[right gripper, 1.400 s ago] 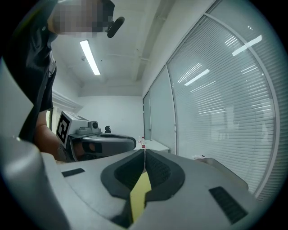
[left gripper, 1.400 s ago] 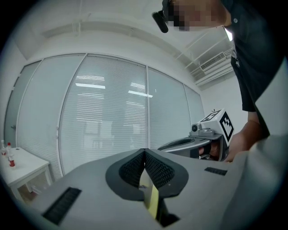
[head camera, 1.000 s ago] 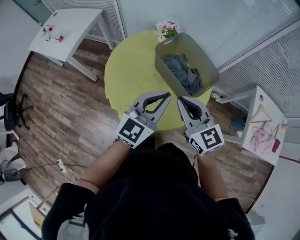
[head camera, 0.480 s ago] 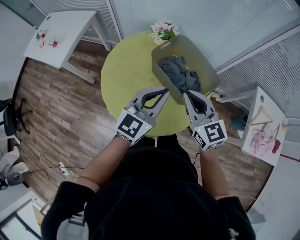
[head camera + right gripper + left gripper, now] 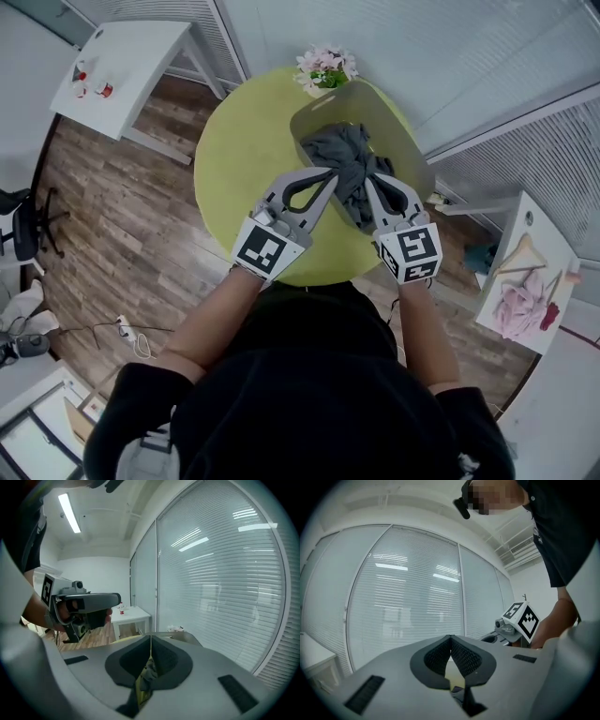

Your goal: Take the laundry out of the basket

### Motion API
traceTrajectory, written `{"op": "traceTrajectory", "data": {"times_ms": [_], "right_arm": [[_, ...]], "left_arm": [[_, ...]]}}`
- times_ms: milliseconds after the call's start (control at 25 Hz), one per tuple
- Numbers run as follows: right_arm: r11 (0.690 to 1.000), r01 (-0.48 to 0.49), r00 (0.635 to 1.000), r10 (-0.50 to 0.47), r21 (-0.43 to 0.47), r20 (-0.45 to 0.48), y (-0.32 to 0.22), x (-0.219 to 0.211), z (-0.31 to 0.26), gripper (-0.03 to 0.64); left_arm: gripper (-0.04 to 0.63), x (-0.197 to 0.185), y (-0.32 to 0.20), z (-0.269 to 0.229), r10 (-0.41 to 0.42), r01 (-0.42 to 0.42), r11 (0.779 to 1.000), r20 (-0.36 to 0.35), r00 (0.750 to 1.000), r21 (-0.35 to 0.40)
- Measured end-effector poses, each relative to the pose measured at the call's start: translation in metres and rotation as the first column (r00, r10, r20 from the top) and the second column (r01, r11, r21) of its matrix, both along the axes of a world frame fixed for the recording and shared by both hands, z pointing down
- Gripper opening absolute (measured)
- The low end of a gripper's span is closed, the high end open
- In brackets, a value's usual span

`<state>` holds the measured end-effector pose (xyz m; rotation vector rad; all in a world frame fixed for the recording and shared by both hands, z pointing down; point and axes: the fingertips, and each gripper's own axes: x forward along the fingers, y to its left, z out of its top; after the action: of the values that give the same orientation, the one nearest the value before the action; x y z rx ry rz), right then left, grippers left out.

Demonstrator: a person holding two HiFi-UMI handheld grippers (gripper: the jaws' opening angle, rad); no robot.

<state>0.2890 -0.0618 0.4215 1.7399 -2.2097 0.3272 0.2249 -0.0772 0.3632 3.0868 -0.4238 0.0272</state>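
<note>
— So, what changed?
— Both have pushed forward. The left tool [image 5: 328, 174] now sits over the bench [image 5: 234, 159] at the basket [image 5: 389, 117], and the right tool [image 5: 372, 181] is at the laundry [image 5: 339, 150] inside. Both have their jaws together, holding nothing.

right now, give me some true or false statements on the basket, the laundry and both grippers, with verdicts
1. The laundry lies in the basket. True.
2. The basket stands on the floor. False: it stands on the round table.
3. The left gripper has its jaws wide apart. False: they are together.
4. Flowers stand at the table's far edge. True.
5. The right gripper holds a pink garment. False: that lies on a white side table.
</note>
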Motion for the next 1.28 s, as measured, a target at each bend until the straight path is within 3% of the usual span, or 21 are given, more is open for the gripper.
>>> {"op": "traceTrajectory", "data": {"times_ms": [280, 360, 440, 640, 800, 1280], "right_arm": [[0.987, 0.051, 0.999, -0.053, -0.151, -0.009, -0.028, 0.023, 0.053, 0.026], [0.972, 0.075, 0.997, -0.076, -0.223, 0.001, -0.034, 0.026, 0.074, 0.059], [0.952, 0.102, 0.994, -0.105, -0.29, 0.003, -0.039, 0.027, 0.094, 0.111], [0.91, 0.144, 0.988, -0.152, -0.389, 0.008, -0.05, 0.029, 0.131, 0.155], [0.864, 0.179, 0.981, -0.191, -0.471, 0.022, -0.057, 0.029, 0.162, 0.229], [0.722, 0.258, 0.96, -0.269, -0.642, 0.082, -0.065, 0.027, 0.241, 0.33]], "left_arm": [[0.011, 0.033, -0.033, 0.019, -0.016, 0.016, 1.0, 0.007, 1.0, 0.0], [0.011, 0.041, -0.044, 0.024, -0.034, 0.033, 0.999, 0.01, 0.999, 0.009], [0.011, 0.046, -0.056, 0.029, -0.051, 0.051, 0.999, 0.014, 0.999, 0.01], [0.011, 0.061, -0.074, 0.041, -0.051, 0.05, 0.999, 0.024, 0.998, 0.017], [0.011, 0.076, -0.088, 0.043, -0.052, 0.052, 0.998, 0.011, 0.999, 0.021], [0.011, 0.117, -0.124, 0.063, -0.035, 0.035, 0.999, 0.003, 0.999, 0.036]]}}
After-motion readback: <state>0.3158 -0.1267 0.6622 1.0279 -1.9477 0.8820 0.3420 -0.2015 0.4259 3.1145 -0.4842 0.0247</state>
